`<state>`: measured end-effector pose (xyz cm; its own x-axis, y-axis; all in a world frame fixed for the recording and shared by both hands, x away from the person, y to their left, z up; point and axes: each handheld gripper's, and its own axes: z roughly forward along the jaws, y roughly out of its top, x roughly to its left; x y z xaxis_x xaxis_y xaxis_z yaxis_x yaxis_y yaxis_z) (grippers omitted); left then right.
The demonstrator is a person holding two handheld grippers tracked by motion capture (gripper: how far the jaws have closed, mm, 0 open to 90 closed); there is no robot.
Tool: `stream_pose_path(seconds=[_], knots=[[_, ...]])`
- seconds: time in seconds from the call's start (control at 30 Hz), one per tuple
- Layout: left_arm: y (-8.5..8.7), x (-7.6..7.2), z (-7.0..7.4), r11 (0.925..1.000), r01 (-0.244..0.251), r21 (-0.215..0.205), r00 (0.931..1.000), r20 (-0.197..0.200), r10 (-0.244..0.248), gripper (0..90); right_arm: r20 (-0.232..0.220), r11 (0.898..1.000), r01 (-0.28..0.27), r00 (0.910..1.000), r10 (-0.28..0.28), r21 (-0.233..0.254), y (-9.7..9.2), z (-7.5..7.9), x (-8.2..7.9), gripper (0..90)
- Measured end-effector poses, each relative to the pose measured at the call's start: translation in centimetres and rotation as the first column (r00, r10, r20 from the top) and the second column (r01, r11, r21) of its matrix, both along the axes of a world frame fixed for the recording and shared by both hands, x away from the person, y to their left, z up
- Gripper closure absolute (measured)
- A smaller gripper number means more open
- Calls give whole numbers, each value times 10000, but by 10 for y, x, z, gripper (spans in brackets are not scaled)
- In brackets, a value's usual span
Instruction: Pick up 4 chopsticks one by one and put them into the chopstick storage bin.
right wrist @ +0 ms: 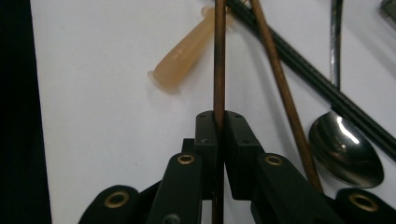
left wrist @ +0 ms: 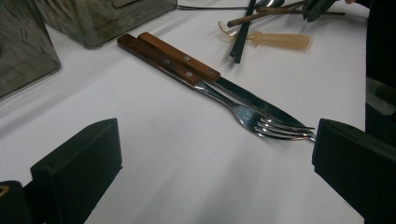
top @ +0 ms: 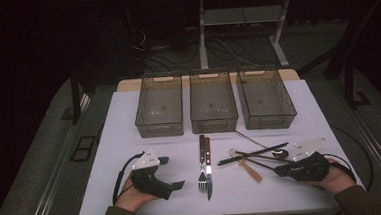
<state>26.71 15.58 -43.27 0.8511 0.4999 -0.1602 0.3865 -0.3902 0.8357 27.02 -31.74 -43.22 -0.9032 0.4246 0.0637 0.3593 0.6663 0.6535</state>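
My right gripper (top: 277,171) (right wrist: 219,119) lies low at the table's right, shut on a thin brown chopstick (right wrist: 219,56) (top: 257,161) that runs straight out between its jaws. A second brown chopstick (right wrist: 280,79), a black pair of chopsticks (top: 254,153) (right wrist: 303,65), a metal spoon (right wrist: 345,149) and a beige plastic spoon (top: 247,168) (right wrist: 187,51) lie around it. At the left, my left gripper (top: 171,172) (left wrist: 217,158) rests open with nothing between its jaws. A wood-handled fork (top: 202,174) (left wrist: 275,126) and knife (top: 208,169) (left wrist: 252,100) lie side by side in the middle.
Three clear smoky bins (top: 159,124) (top: 214,122) (top: 269,120) stand in a row at the back of the white table (top: 130,141), all bare inside. Beyond the table are desk legs and cables on a dark floor.
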Motion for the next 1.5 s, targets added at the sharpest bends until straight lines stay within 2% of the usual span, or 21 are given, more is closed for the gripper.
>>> stream_pose_path(seconds=[0.2,0.33,0.47,0.6,0.77,1.03,1.23,1.5], knots=[[4,0,-2,9998,-137,-124,9999,47,138,0,-60,9966,450,9990,-447,688,0,6,4,842],[3,0,-3,9998,-186,-117,9998,-54,186,0,-64,9883,827,9966,-825,1284,3,12,7,842],[2,-1,-3,9998,-171,-62,9999,27,171,0,-41,9800,1145,9933,-1153,1630,9,15,10,842],[1,-1,-4,9999,-128,-78,9999,22,128,0,-134,9738,1343,9909,-1342,1838,14,17,14,842],[0,-1,-3,9999,-122,-50,9999,45,123,0,-195,9698,1597,9871,-1589,1844,22,17,18,842],[0,0,-4,9996,-254,-113,9997,49,254,0,-44,9607,1769,9836,-1802,2138,38,22,26,842],[0,0,-5,9995,-307,8,9995,-33,307,0,-6,9585,1819,9825,-1864,2195,49,25,30,842],[-1,0,-5,9995,-311,-5,9995,-61,311,0,195,9485,1958,9781,-2070,2491,61,37,40,842]])
